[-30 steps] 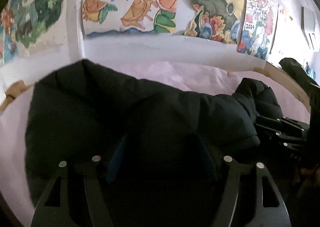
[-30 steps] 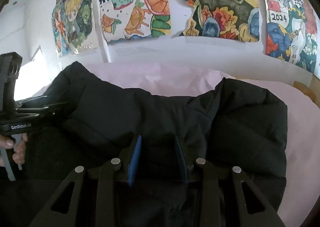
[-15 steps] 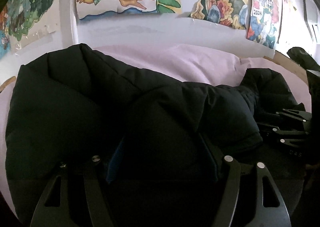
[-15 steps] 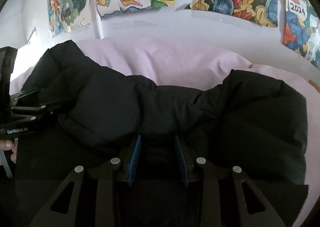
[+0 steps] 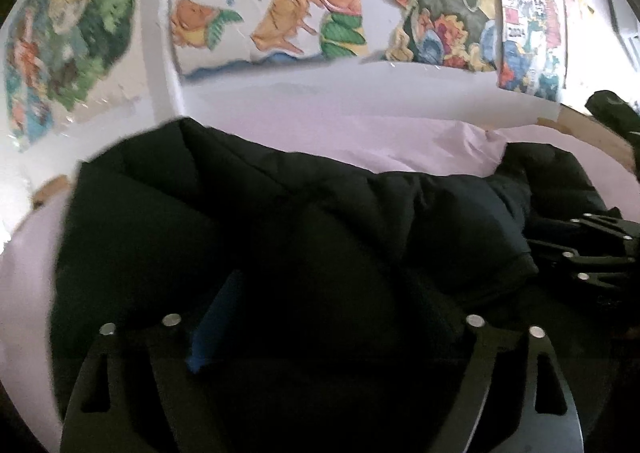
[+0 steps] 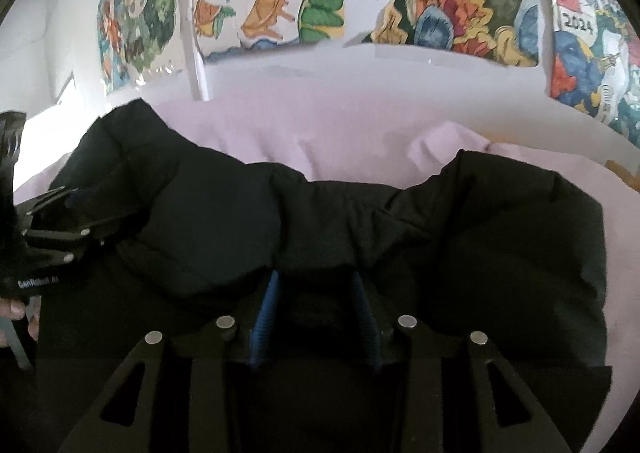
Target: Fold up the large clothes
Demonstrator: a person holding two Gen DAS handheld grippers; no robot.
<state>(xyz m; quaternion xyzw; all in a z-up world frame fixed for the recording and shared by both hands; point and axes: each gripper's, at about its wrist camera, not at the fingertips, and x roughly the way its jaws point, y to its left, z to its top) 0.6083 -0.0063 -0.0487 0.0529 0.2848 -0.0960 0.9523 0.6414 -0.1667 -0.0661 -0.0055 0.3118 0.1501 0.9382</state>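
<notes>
A black puffer jacket (image 5: 280,221) lies on a pale pink sheet (image 5: 420,145) and fills the lower half of both views (image 6: 440,237). My left gripper (image 5: 320,317) has its jaws wide apart with a thick fold of the jacket bulging between them; only its left blue pad (image 5: 212,321) shows. My right gripper (image 6: 316,313) has its blue pads (image 6: 264,317) closed in on a bunch of jacket fabric. Each gripper appears at the edge of the other's view, the right one (image 5: 588,253) and the left one (image 6: 52,237).
A white wall with colourful posters (image 6: 460,5) stands just behind the sheet. A wooden bed edge (image 5: 588,137) and a dark garment (image 5: 612,113) are at the far right. A hand (image 6: 16,313) holds the left gripper's handle.
Both grippers have lifted and tipped back up after dipping down half a second ago; the jacket sits lower in both views and more wall shows. The grips look unchanged.
</notes>
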